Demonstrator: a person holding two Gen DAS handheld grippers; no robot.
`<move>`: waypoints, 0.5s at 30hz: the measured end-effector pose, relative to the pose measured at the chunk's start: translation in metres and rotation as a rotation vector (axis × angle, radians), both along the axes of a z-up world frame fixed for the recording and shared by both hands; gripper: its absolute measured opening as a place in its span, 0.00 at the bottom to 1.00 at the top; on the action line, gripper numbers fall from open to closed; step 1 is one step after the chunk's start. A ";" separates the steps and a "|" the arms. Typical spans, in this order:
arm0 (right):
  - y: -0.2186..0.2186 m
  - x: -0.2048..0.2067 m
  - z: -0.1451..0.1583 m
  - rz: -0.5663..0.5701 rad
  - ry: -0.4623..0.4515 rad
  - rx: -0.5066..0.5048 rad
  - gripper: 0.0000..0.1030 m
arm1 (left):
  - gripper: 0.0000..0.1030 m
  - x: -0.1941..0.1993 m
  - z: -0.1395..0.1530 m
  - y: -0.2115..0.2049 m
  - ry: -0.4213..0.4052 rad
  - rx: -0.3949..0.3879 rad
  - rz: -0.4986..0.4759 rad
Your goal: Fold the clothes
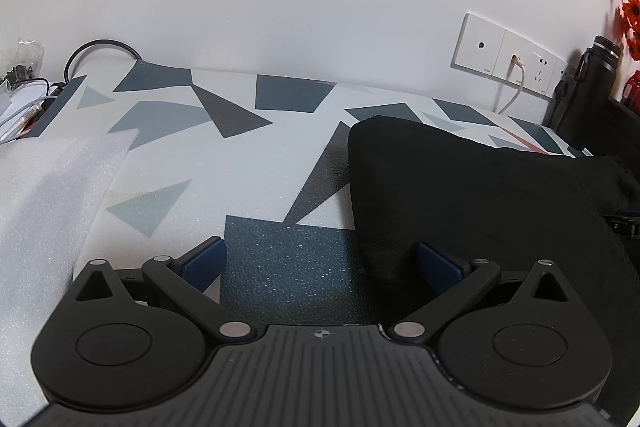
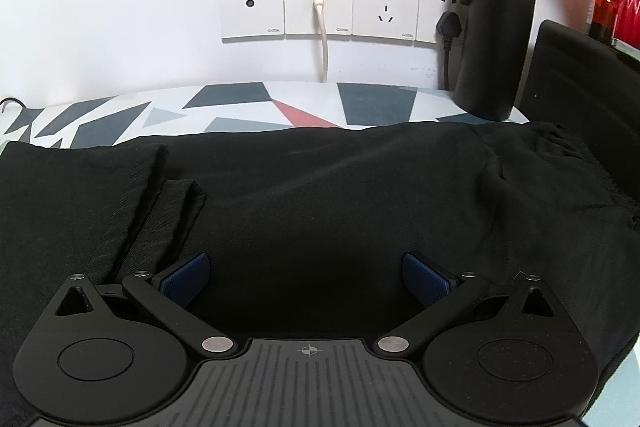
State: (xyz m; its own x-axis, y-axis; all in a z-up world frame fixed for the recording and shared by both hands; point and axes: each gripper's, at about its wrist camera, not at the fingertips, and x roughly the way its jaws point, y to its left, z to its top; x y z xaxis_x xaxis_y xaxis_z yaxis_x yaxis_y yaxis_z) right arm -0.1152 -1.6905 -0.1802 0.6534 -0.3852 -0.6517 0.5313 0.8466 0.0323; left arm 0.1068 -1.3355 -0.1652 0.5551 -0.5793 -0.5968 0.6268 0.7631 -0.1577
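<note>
Right wrist shows the right gripper (image 2: pixel 306 281) spread wide over the garment (image 2: pixel 320 195), left gripper (image 1: pixel 320 263) equally agape at its edge, so pinching one layer risks a sloppy fold.

Desk under a geometric-patterned mat

The desk (image 1: pixel 256 155) carries a black garment (image 2: pixel 320 195) spread along its right side, white foam sheet (image 1: pixel 48 195) at its left edge, black bottle (image 2: pixel 496 27) at the back-right corner.

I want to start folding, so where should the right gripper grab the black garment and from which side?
Probably the loose folded flap on the black garment, at its raised edge. Bring the open right gripper in low from the near side, angling left; that edge stands proud of the flat cloth, giving the fingers something to pinch.
</note>
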 end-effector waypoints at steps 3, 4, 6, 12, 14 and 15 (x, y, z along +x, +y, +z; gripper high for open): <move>0.000 0.000 0.000 -0.001 0.000 0.001 0.99 | 1.00 0.000 0.000 0.000 -0.001 0.001 0.000; 0.000 0.000 0.001 -0.001 0.000 0.001 0.99 | 1.00 0.000 0.000 0.000 -0.001 0.000 0.000; 0.000 0.000 0.001 -0.002 0.000 0.002 0.99 | 1.00 0.000 0.000 0.000 -0.001 0.000 0.000; 0.000 -0.001 0.001 -0.002 -0.001 0.004 0.99 | 1.00 0.000 -0.001 0.000 -0.002 0.000 -0.001; -0.001 -0.001 0.001 -0.001 -0.001 0.004 0.99 | 1.00 0.000 -0.001 0.000 -0.002 -0.001 -0.001; -0.001 -0.001 0.001 -0.001 -0.001 0.004 0.99 | 1.00 0.000 -0.001 0.000 -0.002 -0.001 -0.001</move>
State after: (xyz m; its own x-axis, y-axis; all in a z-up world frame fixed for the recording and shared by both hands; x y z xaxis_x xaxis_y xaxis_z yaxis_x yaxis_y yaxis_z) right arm -0.1163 -1.6911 -0.1789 0.6535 -0.3833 -0.6527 0.5323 0.8458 0.0362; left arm 0.1066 -1.3356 -0.1658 0.5558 -0.5804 -0.5952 0.6280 0.7622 -0.1569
